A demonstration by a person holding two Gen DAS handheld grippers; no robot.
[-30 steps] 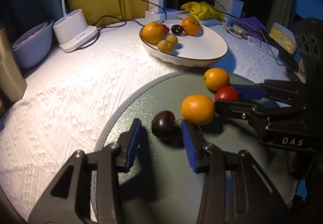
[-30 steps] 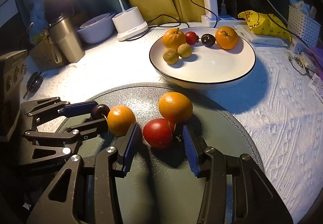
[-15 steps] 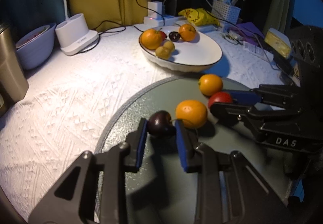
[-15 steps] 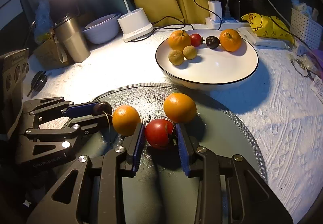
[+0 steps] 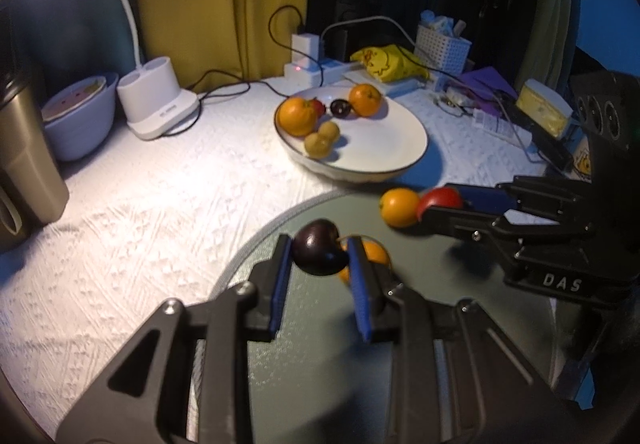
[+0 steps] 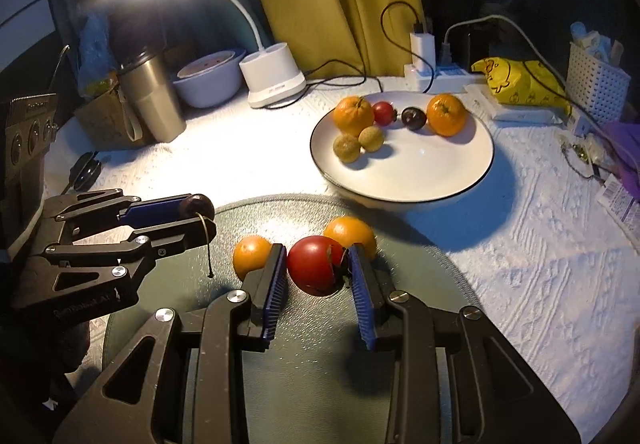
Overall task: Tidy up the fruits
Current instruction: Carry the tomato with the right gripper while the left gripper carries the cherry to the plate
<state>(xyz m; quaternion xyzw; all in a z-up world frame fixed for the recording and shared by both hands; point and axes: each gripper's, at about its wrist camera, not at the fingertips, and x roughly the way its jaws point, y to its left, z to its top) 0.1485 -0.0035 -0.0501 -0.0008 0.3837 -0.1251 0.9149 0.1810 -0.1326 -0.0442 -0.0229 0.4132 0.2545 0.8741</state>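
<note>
My left gripper (image 5: pixel 320 256) is shut on a dark cherry (image 5: pixel 318 246) and holds it above the round grey mat (image 5: pixel 420 324); it also shows in the right wrist view (image 6: pixel 196 215). My right gripper (image 6: pixel 318 264) is shut on a red tomato (image 6: pixel 314 264), lifted off the mat (image 6: pixel 320 384); the tomato also shows in the left wrist view (image 5: pixel 438 199). Two oranges (image 6: pixel 252 254) (image 6: pixel 350 234) lie on the mat. The white plate (image 6: pixel 440 167) beyond holds two oranges, two small brown fruits, a red tomato and a dark cherry.
A white lamp base (image 6: pixel 274 77), a steel tumbler (image 6: pixel 150 95) and a lavender bowl (image 6: pixel 208 81) stand at the back left. A power strip with cables (image 6: pixel 428 71), a yellow bag (image 6: pixel 520 83) and a white basket (image 6: pixel 598 77) line the back right.
Both grippers closed on their fruits and rose off the mat: the left with the dark cherry, the right with the red tomato.
</note>
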